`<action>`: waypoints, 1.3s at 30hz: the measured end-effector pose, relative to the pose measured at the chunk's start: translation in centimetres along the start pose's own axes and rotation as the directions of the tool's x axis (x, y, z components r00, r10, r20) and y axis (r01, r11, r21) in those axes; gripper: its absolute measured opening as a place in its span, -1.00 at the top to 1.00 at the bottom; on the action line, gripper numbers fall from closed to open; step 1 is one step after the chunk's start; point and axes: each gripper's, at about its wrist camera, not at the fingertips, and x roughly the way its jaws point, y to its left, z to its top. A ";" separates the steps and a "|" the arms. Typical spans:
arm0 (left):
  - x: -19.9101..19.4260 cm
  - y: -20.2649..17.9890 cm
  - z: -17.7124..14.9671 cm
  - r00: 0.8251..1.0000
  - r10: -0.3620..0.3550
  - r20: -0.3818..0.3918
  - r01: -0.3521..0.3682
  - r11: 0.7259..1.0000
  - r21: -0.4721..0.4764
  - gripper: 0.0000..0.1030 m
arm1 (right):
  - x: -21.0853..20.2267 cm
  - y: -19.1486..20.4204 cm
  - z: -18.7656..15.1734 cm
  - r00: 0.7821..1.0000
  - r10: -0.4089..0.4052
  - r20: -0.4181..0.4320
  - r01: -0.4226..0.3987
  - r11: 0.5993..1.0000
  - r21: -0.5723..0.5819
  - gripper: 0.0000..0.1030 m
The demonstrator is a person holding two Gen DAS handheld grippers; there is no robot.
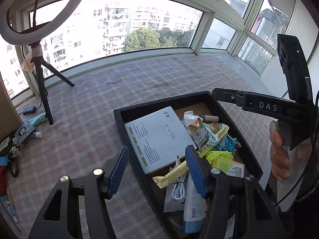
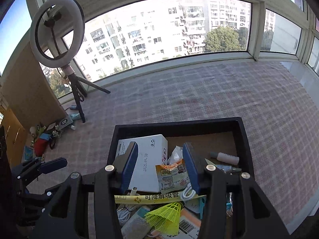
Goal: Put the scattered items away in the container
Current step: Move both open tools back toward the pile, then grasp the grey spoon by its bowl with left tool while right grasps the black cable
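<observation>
A black open box [image 1: 159, 103] [image 2: 179, 123] stands on the checked cloth. It holds a white carton [image 1: 157, 137] [image 2: 151, 155], an orange snack packet [image 2: 172, 176], a yellow straw sleeve [image 2: 159, 198], a yellow shuttlecock [image 1: 219, 158] [image 2: 167, 215], a white cable [image 1: 179, 189], a white tube [image 1: 193, 205] and a small pink bottle [image 2: 227, 157]. My left gripper [image 1: 157, 171] is open and empty over the box's left wall. My right gripper [image 2: 160, 167] is open and empty above the box's contents; it also shows in the left wrist view [image 1: 259, 104].
A ring light on a black tripod [image 1: 42, 91] [image 2: 76, 91] stands at the far left by the window. Small clutter lies at the left edge of the cloth [image 1: 26, 129] [image 2: 45, 137]. A wooden cabinet [image 2: 26, 91] stands at the left.
</observation>
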 end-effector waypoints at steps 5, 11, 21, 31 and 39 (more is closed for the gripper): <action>-0.8 5.1 -1.6 0.998 0.063 -0.003 -0.063 0.995 -0.079 -0.01 | 1.8 4.3 -0.1 0.998 0.054 -0.032 -0.057 0.996 -0.066 0.11; -2.1 11.6 -4.1 0.989 0.148 -0.013 -0.148 0.971 -0.186 0.02 | 4.7 10.3 -0.6 0.989 0.117 -0.093 -0.130 0.980 -0.153 0.11; -6.5 24.4 -10.9 0.953 0.297 -0.054 -0.291 0.855 -0.430 0.04 | 9.0 22.0 -2.0 0.962 0.187 -0.199 -0.244 0.917 -0.317 0.11; -10.2 34.2 -18.1 0.906 0.401 -0.132 -0.394 0.692 -0.605 0.11 | 14.5 32.7 -3.2 0.921 0.232 -0.314 -0.348 0.852 -0.392 0.14; -10.3 38.7 -20.8 0.883 0.427 -0.195 -0.442 0.619 -0.649 0.21 | 19.2 38.9 -3.8 0.904 0.219 -0.368 -0.371 0.830 -0.417 0.16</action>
